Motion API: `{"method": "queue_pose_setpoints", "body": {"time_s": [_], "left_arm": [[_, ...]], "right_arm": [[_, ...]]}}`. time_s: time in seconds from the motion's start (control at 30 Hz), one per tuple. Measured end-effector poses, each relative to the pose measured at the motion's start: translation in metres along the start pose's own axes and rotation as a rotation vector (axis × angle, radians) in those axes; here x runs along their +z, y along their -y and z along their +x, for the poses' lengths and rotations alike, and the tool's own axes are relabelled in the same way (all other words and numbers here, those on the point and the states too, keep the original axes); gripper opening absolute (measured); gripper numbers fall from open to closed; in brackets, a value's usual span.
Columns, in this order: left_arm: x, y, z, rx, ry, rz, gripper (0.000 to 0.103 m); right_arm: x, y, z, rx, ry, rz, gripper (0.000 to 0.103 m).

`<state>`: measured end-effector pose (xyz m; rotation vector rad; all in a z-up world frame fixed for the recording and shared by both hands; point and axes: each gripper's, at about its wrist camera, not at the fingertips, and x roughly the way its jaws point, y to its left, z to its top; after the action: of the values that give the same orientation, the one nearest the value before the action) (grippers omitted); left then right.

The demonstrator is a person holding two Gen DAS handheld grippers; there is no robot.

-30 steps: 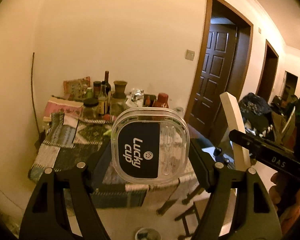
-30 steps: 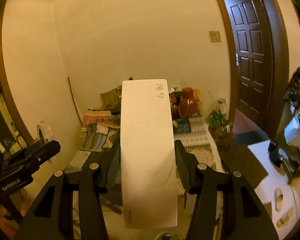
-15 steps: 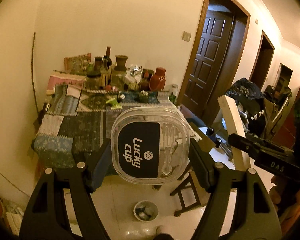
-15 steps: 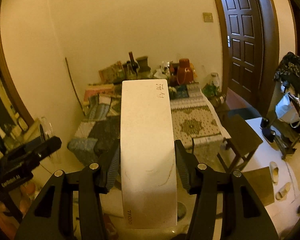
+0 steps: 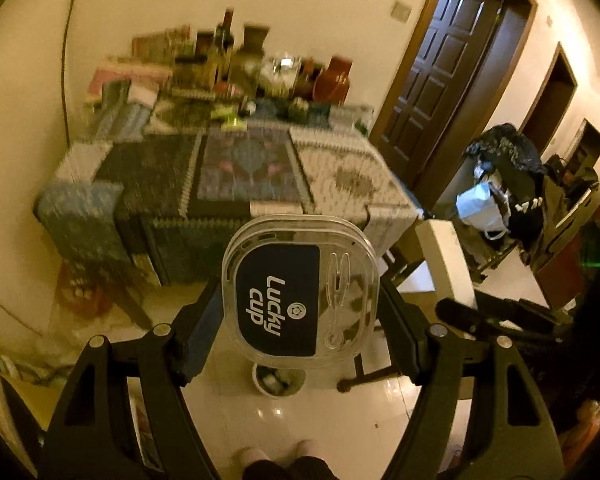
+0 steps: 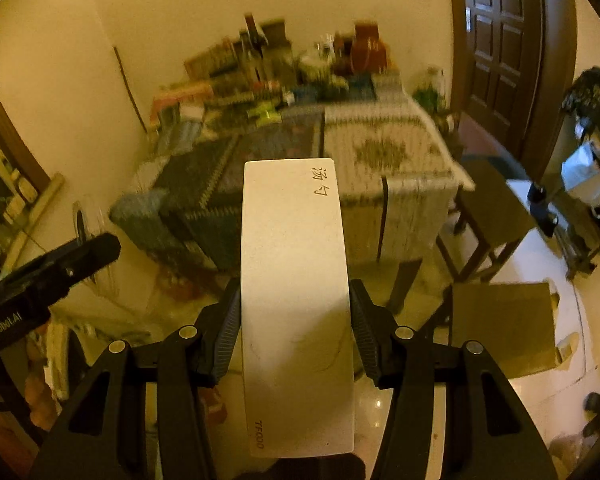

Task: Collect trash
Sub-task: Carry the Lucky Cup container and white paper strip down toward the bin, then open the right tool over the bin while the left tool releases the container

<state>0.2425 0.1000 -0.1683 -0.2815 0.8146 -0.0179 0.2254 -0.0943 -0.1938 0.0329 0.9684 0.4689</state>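
1. Trash in hand: two pieces, one per gripper, both held above a glossy pale floor [image 5: 320,424] on the near side of a table.
2. Table [image 5: 236,176], far centre in both views: covered with patchwork cloths, dark at left and pale patterned at right. Bottles and jars crowd its far edge against the wall; all blurred, labels unreadable.
3. Dark panelled door [image 5: 440,92] far right of the table. Further right, a rack [image 5: 512,184] heaped with bags and clothing.
4. Brown stool [image 6: 496,216] stands just right of the table; flat cardboard [image 6: 504,328] lies on the floor nearer.
5. White box [image 6: 296,304]: long, narrow, handwritten marks at its far end, small print at the near end. Right gripper [image 6: 294,324] pinches it, both ribbed pads pressed on its long sides. Box points away toward the table.
6. Clear lid [image 5: 300,292]: rounded square, dark "Lucky cup" label, a clear moulded spoon beside the label. Left gripper [image 5: 300,320] clamps it by its side edges, face toward the camera.
7. Small round bin [image 5: 278,380] on the floor, partly hidden below the lid, holding some scraps.
8. Person's shoe tips [image 5: 276,450] at the near edge of the left view.
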Motion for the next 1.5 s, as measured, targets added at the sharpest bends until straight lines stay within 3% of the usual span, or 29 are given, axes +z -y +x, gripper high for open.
{"method": "queue_pose_setpoints", "body": {"time_s": [0.47,0.6,0.83,1.0,1.33,1.5], "left_arm": [[-0.104,-0.034,0.165,0.077,-0.188,-0.097,0.074],[-0.134,-0.049,0.204,0.093,-0.226,-0.134,0.074],[-0.168,-0.067,0.259,0.103,-0.276,-0.176,0.074],[-0.186,-0.071,0.296,0.084,-0.329,-0.186,0.074],[-0.208,-0.053,0.357,0.016,-0.455,-0.202,0.077],[-0.214,-0.046,0.377,0.024,-0.553,-0.214,0.078]], "right_arm": [[-0.11,0.054,0.175,-0.001,-0.326,-0.02,0.048],[-0.127,0.062,0.217,0.002,-0.359,-0.057,0.048],[-0.146,0.071,0.282,0.084,-0.394,-0.061,0.05],[-0.154,0.083,0.297,0.062,-0.398,-0.031,0.06],[-0.151,0.117,0.29,-0.009,-0.392,0.01,0.061],[-0.142,0.123,0.279,-0.021,-0.374,0.025,0.061]]}}
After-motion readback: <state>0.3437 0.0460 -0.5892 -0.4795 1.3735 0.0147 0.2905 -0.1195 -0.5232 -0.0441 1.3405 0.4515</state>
